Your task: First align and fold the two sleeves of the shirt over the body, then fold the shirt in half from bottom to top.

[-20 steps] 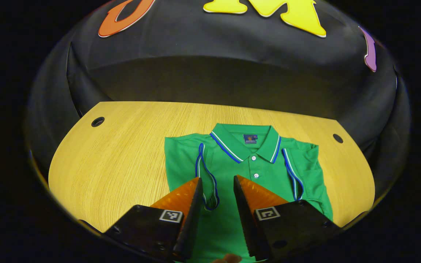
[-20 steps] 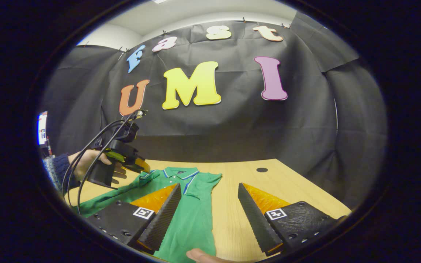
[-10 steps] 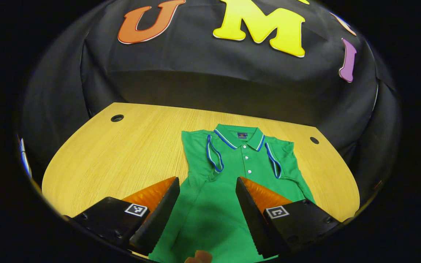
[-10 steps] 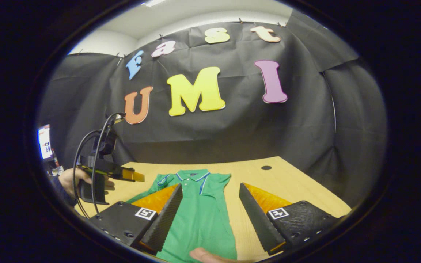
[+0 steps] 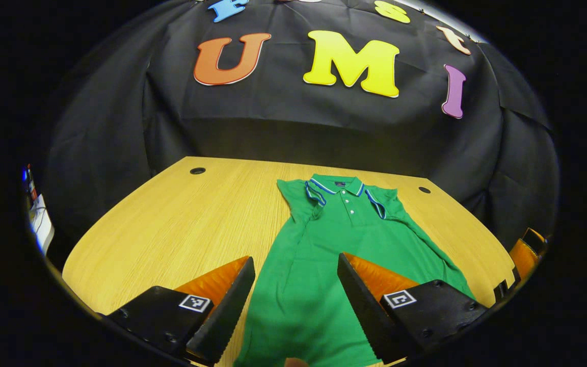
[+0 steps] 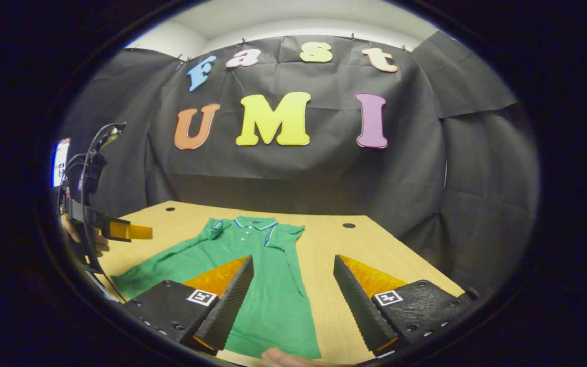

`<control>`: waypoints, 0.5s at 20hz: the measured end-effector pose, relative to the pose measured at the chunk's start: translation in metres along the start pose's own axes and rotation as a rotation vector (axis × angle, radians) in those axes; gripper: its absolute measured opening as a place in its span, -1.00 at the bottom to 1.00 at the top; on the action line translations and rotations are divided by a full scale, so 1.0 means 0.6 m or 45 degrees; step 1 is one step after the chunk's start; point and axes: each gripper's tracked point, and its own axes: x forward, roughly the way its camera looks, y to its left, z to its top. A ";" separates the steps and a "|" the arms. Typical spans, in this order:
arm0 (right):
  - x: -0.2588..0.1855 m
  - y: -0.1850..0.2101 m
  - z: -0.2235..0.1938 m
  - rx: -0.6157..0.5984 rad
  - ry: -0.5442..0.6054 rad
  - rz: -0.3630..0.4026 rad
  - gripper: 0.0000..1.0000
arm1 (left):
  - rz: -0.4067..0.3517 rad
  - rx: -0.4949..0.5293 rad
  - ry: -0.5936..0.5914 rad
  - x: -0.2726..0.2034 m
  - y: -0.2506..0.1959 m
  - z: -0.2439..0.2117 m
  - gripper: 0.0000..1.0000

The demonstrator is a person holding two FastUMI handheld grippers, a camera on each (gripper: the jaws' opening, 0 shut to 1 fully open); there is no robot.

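We hold both grippers above the near end of the wooden counter (image 5: 171, 219), with the green polo shirt (image 5: 334, 239) lying flat on it, collar at the far end and hem toward us. In the left gripper view the shirt runs lengthwise down the middle, and both sleeves (image 5: 314, 196) appear tucked over the chest, their striped cuffs beside the placket. Our left gripper (image 5: 296, 300) is spread wide with nothing between its fingers, poised over the lower body of the shirt. Our right gripper (image 6: 293, 298) is likewise wide apart and empty, over the shirt's right edge and the bare counter next to it.

We judge the sleeve folds done and the bottom-to-top fold next. The risks come from the cloth. If we pinch only the top layer at the hem, the back layer stays behind and the fold comes out crooked. If the two grippers take the hem at uneven spots or lift at different rates, the hem lands skewed against the collar. Dragging instead of lifting could pull the tucked sleeves loose, and the hem itself lies at the very edge of both views, so we cannot tell how flat it is.
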 end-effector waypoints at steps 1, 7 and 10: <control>-0.006 0.003 -0.019 0.001 0.019 -0.005 0.92 | -0.003 -0.001 0.007 -0.015 0.001 -0.022 1.00; -0.033 0.011 -0.139 -0.083 0.170 0.000 0.87 | 0.047 0.038 0.052 -0.073 0.027 -0.121 1.00; -0.039 -0.002 -0.190 -0.094 0.248 -0.010 0.91 | 0.046 0.045 0.096 -0.080 0.033 -0.165 1.00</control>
